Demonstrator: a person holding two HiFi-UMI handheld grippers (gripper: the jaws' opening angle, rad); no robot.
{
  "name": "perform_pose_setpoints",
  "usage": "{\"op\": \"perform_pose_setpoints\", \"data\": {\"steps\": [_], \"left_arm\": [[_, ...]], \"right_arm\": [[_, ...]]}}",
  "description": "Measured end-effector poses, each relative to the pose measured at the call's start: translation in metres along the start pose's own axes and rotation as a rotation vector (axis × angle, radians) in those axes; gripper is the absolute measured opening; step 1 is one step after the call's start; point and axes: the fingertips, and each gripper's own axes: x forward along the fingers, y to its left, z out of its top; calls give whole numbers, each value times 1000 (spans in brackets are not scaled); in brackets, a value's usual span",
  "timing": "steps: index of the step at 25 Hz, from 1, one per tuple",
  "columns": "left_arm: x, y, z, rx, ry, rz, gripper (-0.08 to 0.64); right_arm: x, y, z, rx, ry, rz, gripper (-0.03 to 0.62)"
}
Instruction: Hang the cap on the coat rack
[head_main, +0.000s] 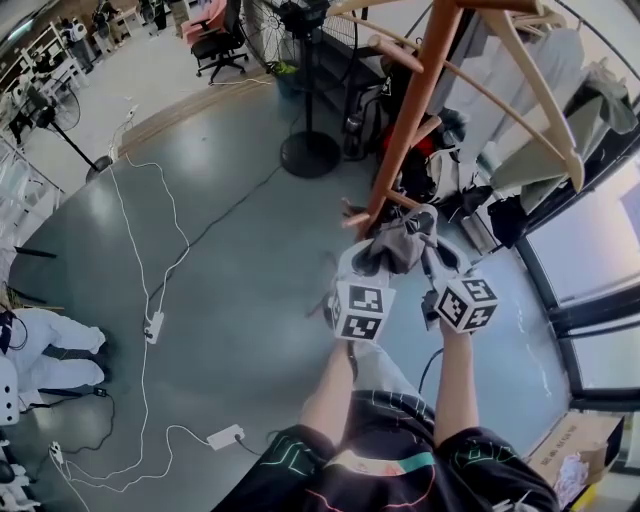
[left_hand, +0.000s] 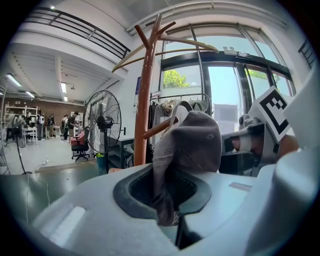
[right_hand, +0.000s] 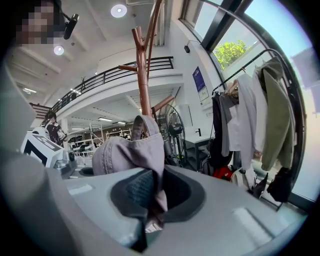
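A grey cap (head_main: 400, 245) hangs between my two grippers, close in front of the brown wooden coat rack (head_main: 410, 110). My left gripper (head_main: 372, 262) is shut on the cap's edge at the left, and my right gripper (head_main: 432, 255) is shut on its edge at the right. In the left gripper view the cap (left_hand: 192, 145) rises from the pinched jaws of the left gripper (left_hand: 167, 210), with the coat rack (left_hand: 144, 100) just behind it. In the right gripper view the cap (right_hand: 125, 150) sits in the right gripper (right_hand: 150, 210), below the coat rack's (right_hand: 144, 75) pegs.
A standing fan (head_main: 308, 150) is on the floor left of the coat rack. A clothes rail with hanging garments (right_hand: 250, 110) stands by the windows at the right. White cables and power strips (head_main: 152, 325) lie on the grey floor, and a cardboard box (head_main: 580, 450) sits at the lower right.
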Motion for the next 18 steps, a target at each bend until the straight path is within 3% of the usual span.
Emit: {"op": "perform_pose_setpoints", "data": {"steps": [7, 18], "left_arm": [[19, 0, -5, -11, 31, 19, 55], [16, 24, -16, -40, 42, 58, 54]], "right_arm": [[15, -18, -6, 28, 23, 35, 26], [43, -1, -14, 75, 38, 106, 26]]}}
